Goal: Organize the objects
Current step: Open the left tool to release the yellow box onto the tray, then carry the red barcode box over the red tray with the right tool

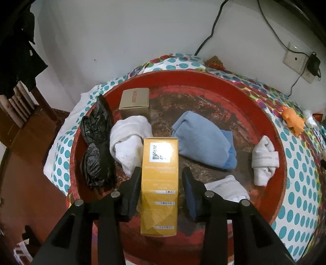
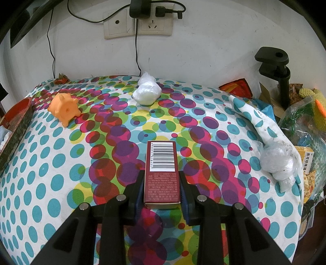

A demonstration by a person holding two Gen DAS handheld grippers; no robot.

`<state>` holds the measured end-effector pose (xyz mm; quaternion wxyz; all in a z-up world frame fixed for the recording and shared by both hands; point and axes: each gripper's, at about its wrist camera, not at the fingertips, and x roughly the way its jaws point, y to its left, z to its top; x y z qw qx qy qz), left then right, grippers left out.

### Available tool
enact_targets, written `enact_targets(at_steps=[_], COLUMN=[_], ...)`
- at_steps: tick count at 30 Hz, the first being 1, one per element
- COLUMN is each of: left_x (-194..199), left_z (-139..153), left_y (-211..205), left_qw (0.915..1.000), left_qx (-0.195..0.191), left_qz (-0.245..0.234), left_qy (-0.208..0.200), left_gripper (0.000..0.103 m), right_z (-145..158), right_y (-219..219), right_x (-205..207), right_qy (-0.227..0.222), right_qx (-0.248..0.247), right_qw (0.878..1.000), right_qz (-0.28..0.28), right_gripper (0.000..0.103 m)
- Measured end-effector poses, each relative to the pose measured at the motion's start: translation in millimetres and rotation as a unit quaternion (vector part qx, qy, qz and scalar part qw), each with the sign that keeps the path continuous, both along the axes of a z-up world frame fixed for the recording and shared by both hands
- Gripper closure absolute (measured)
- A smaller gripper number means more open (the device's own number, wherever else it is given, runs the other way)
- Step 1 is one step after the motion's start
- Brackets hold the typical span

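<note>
L tool (image 1: 160,179) sits spread around yellow box (image 1: 160,183) over red tray (image 1: 271,130), prob. dropping it w/ the other sorted bits, while R tool (image 2: 162,183) clamps red box (image 2: 162,173) above the bench (image 2: 51,163), next up.

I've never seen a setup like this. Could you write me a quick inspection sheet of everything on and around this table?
Surface: table under a polka-dot cloth; a round red tray sits on it.
Job's things: yellow box, dark red box; in the tray a tan box, blue cloth, white rolled cloths, black plastic bag.
Clutter: orange toy, two clear plastic bundles, snack wrappers.
Grippers: left gripper open, its fingers on either side of the yellow box; right gripper shut on the dark red box.
Cables: charger plugged into the wall socket, leads hanging down.
Surroundings: white wall, black clamp stand, bags at the right.
</note>
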<state>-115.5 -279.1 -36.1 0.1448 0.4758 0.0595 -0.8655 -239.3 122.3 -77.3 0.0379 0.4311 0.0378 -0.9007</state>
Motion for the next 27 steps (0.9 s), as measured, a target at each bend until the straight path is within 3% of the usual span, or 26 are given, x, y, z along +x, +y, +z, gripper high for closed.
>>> enact_targets(at_steps=[4, 10, 21, 27], left_x=[6.0, 19.4, 60.3, 89.4], left_z=[6.7, 22.7, 34.9, 39.5], left_y=[7.0, 9.2, 9.4, -1.7], left_qw=[0.9998, 0.9994, 0.9987, 0.9974], left_qx=[-0.016, -0.020, 0.009, -0.012], left_qz=[-0.010, -0.007, -0.013, 0.009], left_qy=[0.005, 0.026, 0.048, 0.071], left_gripper=[0.045, 0.036, 0.017, 0.010], right_z=[0.0, -0.2, -0.6, -0.5], right_y=[1.0, -1.5, -4.8, -5.2], right_x=[-0.2, 0.2, 0.5, 0.5], right_qy=[0.000, 0.000, 0.002, 0.004], right_qx=[0.001, 0.002, 0.007, 0.019], right_qw=[1.000, 1.000, 1.000, 1.000], right_qz=[0.000, -0.001, -0.001, -0.002], right_gripper=[0.073, 0.072, 0.072, 0.072])
